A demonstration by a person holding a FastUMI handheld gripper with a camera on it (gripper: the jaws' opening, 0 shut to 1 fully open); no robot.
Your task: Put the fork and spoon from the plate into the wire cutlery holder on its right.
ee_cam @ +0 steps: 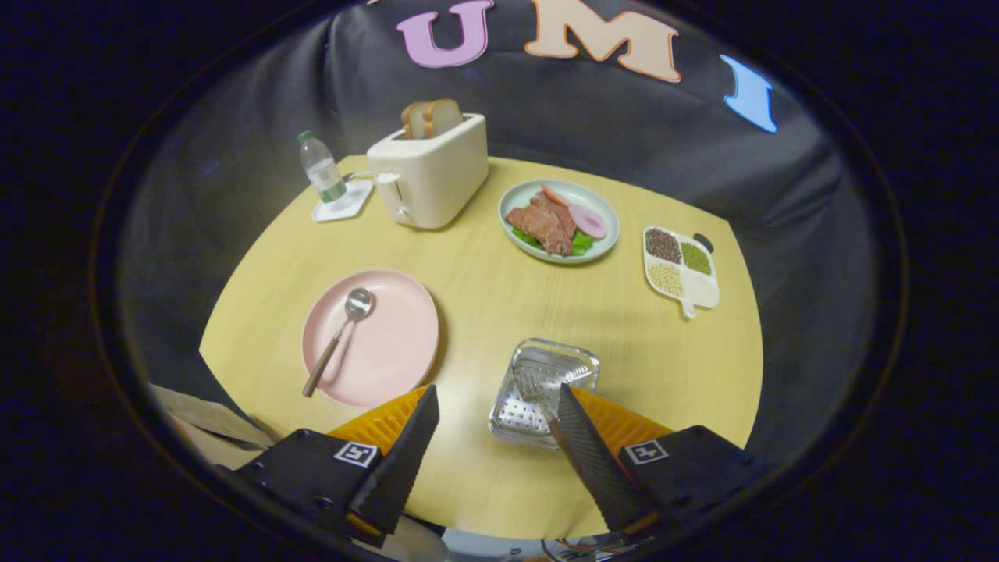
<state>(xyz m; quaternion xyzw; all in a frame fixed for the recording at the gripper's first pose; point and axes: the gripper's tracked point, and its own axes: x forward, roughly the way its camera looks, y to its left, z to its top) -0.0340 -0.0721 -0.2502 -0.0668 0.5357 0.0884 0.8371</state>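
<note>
A water bottle [320,165] is standing upright on a small white coaster [343,204] at the far left of the yellow round table [484,304], just beside a cream toaster [429,168] with two bread slices [431,117] sticking up from its slots. Nearer, the pink plate [390,343] is lying left of centre, and the spoon [337,337] is resting on it with its long axis running on a diagonal, bowl pointing away toward the toaster and brown handle pointing back toward the near table edge, its tip overhanging the plate rim. The gripper [495,402] is hovering above the table with its fingers spread wide apart, gripping nothing. Just beside the right finger, the wire cutlery holder [546,382] is sitting to the right of the plate; the fork [538,388] is lying inside it, tines pointing away from the gripper, its handle partly hidden behind the right finger so its full length is hard to make out. Beyond, a pale green plate [559,221] is holding slices of meat on greens, and at the far right a white divided dish [680,269] is holding beans and grains.
</note>
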